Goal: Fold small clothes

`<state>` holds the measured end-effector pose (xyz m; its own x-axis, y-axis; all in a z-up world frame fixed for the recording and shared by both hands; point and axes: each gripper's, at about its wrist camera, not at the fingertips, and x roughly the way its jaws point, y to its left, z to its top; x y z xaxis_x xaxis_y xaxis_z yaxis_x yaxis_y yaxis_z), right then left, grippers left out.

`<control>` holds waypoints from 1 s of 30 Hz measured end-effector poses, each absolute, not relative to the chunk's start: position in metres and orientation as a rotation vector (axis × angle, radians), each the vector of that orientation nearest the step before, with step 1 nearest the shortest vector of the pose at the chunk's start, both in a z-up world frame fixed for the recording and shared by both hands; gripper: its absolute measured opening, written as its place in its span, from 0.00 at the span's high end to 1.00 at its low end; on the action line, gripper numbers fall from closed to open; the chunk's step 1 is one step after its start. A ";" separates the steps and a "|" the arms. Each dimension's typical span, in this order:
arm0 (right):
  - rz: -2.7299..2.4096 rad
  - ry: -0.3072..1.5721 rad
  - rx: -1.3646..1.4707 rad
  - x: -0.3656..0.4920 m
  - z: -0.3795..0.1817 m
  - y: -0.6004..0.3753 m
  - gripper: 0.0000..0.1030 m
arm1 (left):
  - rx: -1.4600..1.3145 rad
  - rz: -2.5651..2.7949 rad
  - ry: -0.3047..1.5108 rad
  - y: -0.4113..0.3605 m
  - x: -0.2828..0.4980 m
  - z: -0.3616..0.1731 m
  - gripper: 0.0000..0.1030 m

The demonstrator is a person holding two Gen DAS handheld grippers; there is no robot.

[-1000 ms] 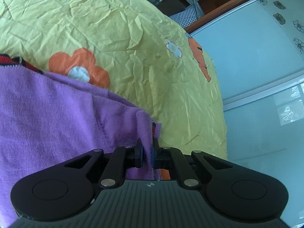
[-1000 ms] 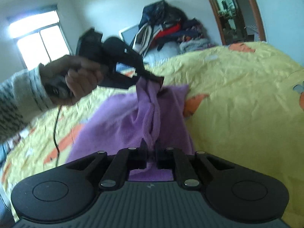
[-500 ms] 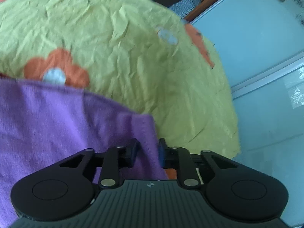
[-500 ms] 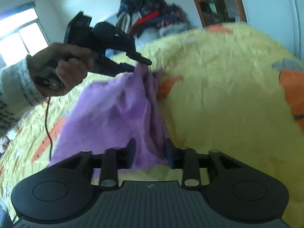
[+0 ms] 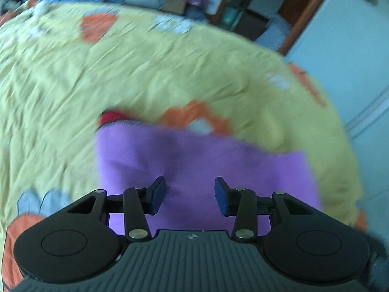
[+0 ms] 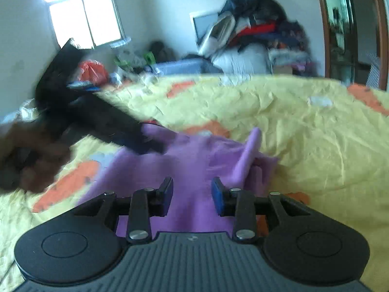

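Left wrist: purple garment (image 5: 194,165) crosswise, flat.

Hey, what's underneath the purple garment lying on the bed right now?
The purple garment lies on the yellow flowered bedspread. A bit of red fabric pokes out at its far edge; how far it runs beneath is covered.

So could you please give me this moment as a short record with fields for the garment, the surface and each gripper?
garment: purple garment, lying on the bed, one flap sticking up at its right edge in the right wrist view
surface: yellow floral bedspread, wrinkled
left gripper: open, above the cloth, holding nothing
right gripper: open, holding nothing
view quality: motion-blurred
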<state>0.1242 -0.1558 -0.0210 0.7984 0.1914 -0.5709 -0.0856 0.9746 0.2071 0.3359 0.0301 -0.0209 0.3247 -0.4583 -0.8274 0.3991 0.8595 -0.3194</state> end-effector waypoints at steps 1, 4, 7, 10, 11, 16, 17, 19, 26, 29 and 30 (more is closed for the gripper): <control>0.087 0.670 0.149 0.136 -0.030 -0.161 0.69 | -0.045 -0.546 1.104 0.035 0.338 -0.028 0.57; 0.107 0.670 0.264 0.141 -0.039 -0.186 0.69 | -0.041 -0.540 1.069 0.045 0.345 -0.040 0.54; 0.068 0.655 0.229 0.134 -0.024 -0.182 0.66 | -0.079 -0.525 1.087 0.053 0.349 -0.034 0.55; 0.101 0.629 0.231 0.114 -0.011 -0.180 0.66 | -0.117 -0.542 1.054 0.069 0.337 -0.021 0.53; 0.107 0.633 0.214 0.103 -0.011 -0.175 0.66 | -0.116 -0.564 1.043 0.074 0.328 -0.016 0.53; 0.122 0.711 0.128 0.086 -0.033 -0.156 0.68 | -0.050 -0.644 1.014 0.081 0.270 -0.018 0.46; 0.114 0.692 0.095 0.085 -0.038 -0.155 0.68 | 0.004 -0.650 1.005 0.077 0.260 -0.024 0.46; 0.111 0.698 0.134 0.085 -0.032 -0.158 0.68 | 0.096 -0.626 0.941 0.073 0.246 -0.029 0.42; 0.179 0.673 0.083 0.043 -0.006 -0.130 0.67 | -0.009 -0.649 0.922 0.092 0.204 -0.009 0.40; 0.194 0.730 0.060 0.029 -0.023 -0.120 0.68 | -0.015 -0.667 0.943 0.089 0.177 -0.016 0.33; 0.155 0.756 0.027 0.027 -0.033 -0.120 0.68 | -0.004 -0.659 0.958 0.087 0.170 -0.021 0.33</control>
